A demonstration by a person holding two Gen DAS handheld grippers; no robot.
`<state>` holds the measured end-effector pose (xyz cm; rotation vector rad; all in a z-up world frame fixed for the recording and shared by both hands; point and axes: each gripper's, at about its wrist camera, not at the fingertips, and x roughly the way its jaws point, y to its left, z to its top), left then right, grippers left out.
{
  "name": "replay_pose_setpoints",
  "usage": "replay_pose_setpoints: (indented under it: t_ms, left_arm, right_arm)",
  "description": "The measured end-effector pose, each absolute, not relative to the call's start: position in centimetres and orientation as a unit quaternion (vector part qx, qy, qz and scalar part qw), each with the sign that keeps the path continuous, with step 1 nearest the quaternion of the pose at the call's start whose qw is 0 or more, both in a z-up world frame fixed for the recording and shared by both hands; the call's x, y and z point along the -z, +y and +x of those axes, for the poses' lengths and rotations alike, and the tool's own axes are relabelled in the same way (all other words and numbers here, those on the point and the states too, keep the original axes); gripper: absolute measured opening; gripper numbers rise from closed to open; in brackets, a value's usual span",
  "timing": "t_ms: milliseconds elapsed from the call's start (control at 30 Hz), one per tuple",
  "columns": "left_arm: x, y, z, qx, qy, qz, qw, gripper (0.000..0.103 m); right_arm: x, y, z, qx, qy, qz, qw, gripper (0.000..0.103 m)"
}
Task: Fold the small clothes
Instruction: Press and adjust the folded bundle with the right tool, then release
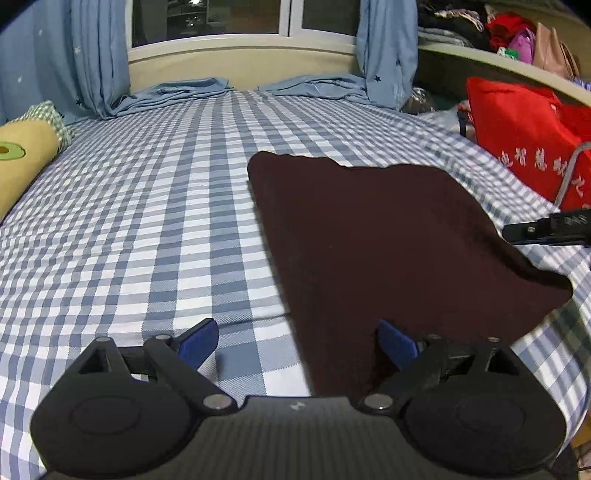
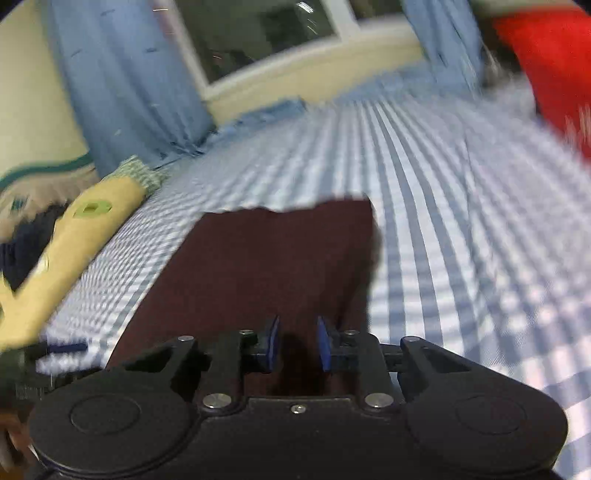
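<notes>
One dark maroon cloth (image 1: pixel 388 243) lies flat on the bed. It is the only small piece of clothing here. It rests on one blue and white checked sheet (image 1: pixel 147 206).

Two grippers show. The left gripper (image 1: pixel 297 341) hangs over the near left edge of the cloth. Its two blue pads (image 1: pixel 199 341) stand wide apart with nothing between them. One pad is over the sheet and the other is over the cloth.

The right gripper (image 2: pixel 297 343) sits at the near edge of the cloth, seen in the right wrist view. Its two blue pads (image 2: pixel 271 343) stand close together, with a small gap. The dark cloth lies under that gap, but the picture is blurry, so I cannot tell if the pads pinch it. In the left wrist view, this gripper pokes in from the right, just beside the cloth's right edge.

Far to the left of the left gripper lies one yellow pillow (image 1: pixel 22 162) with a green spot. Ahead, past the cloth, hang two blue curtains (image 1: pixel 99 55) beside one window (image 1: pixel 240 18). To the right stands one red bag (image 1: pixel 528 136) with white letters.
</notes>
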<state>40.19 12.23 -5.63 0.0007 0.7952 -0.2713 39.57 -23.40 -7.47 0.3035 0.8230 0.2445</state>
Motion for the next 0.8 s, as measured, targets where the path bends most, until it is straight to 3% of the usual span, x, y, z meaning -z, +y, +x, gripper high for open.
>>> replay_pose_setpoints:
  t_ms: [400, 500, 567, 600, 800]
  left_arm:
    - [4.7, 8.7, 40.0, 0.16, 0.341, 0.034, 0.926, 0.095]
    - [5.3, 8.5, 40.4, 0.159, 0.355, 0.026, 0.921, 0.095]
    - [5.6, 8.6, 40.3, 0.162, 0.361, 0.02, 0.918, 0.095]
    - [5.8, 8.7, 40.2, 0.162, 0.363, 0.02, 0.918, 0.095]
    - [6.3, 8.7, 40.2, 0.157, 0.371, 0.026, 0.915, 0.095]
  right_arm:
    - [9.4, -25.5, 44.1, -0.174, 0.441, 0.244, 0.846, 0.029]
    - [9.4, -24.9, 44.1, -0.18, 0.466, 0.25, 0.83, 0.045]
    - [9.1, -25.1, 44.1, -0.185, 0.461, 0.25, 0.831, 0.034]
    - [8.7, -25.0, 44.2, -0.184, 0.461, 0.234, 0.836, 0.01]
    - [7.7, -29.2, 43.2, -0.182, 0.404, 0.309, 0.841, 0.0]
